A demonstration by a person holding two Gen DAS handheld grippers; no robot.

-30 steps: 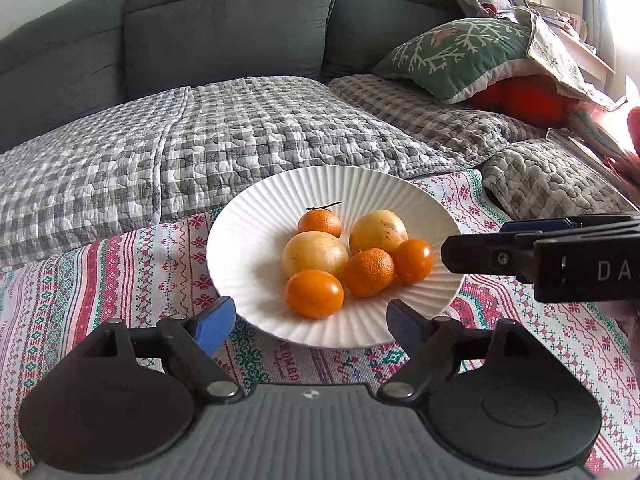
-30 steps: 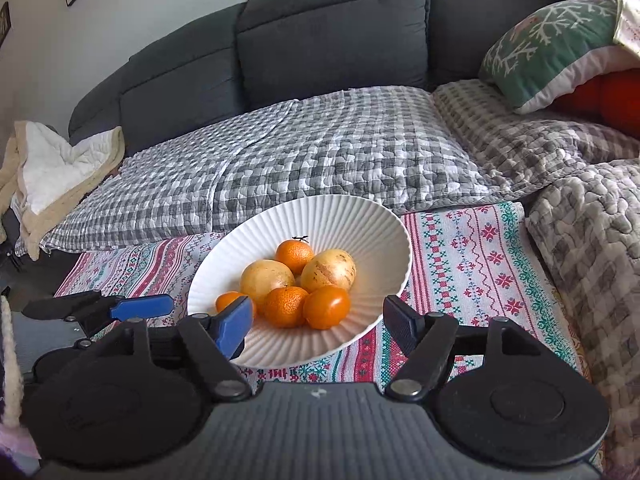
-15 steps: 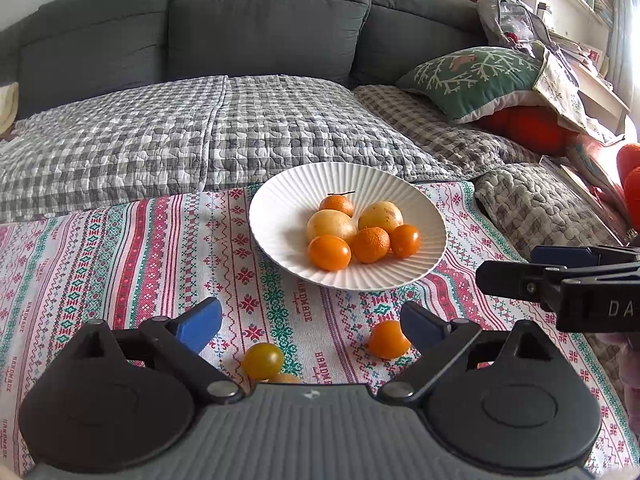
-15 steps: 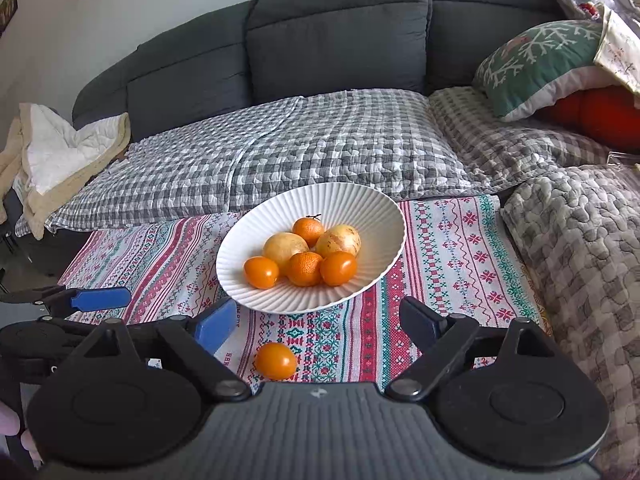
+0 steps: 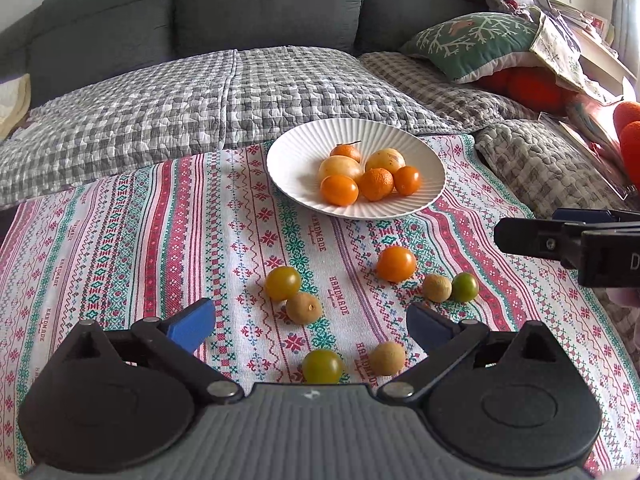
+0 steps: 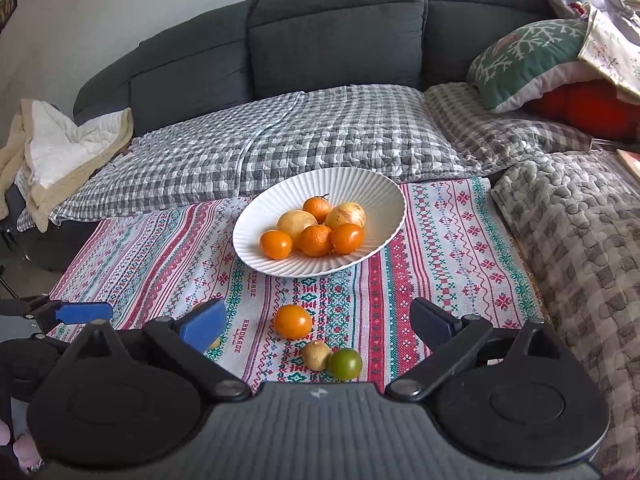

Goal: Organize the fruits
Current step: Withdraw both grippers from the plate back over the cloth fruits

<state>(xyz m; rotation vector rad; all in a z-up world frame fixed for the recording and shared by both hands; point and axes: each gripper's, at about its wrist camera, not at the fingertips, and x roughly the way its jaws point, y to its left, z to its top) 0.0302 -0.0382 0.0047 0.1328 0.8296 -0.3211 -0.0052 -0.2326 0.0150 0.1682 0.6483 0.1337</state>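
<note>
Both tools are seen spread wide with nothing gripped: the left tool (image 5: 310, 326) is held over the near part of the patterned cloth (image 5: 120, 240), the right tool (image 6: 318, 322) just to its right. A white ribbed plate (image 5: 296, 152) at the far middle of the cloth carries 6 fruits, orange and yellow, packed together. 7 small fruits lie loose on the near cloth: an orange one (image 5: 396, 264), 2 yellow-green ones (image 5: 283, 283) (image 5: 322, 366), a green one (image 5: 465, 287) touching a brown one (image 5: 437, 288), and 2 more brown ones (image 5: 304, 308) (image 5: 387, 357).

The loose fruits are judged to be the part left to gather. Being round and smooth, any of them could be squeezed out sideways if the fingers close off-centre, and could be sent rolling toward the cloth's near edge. The touching green and brown pair could be knocked apart by a finger set down between them. Fruit dropped onto the crowded plate could bounce others out.
</note>
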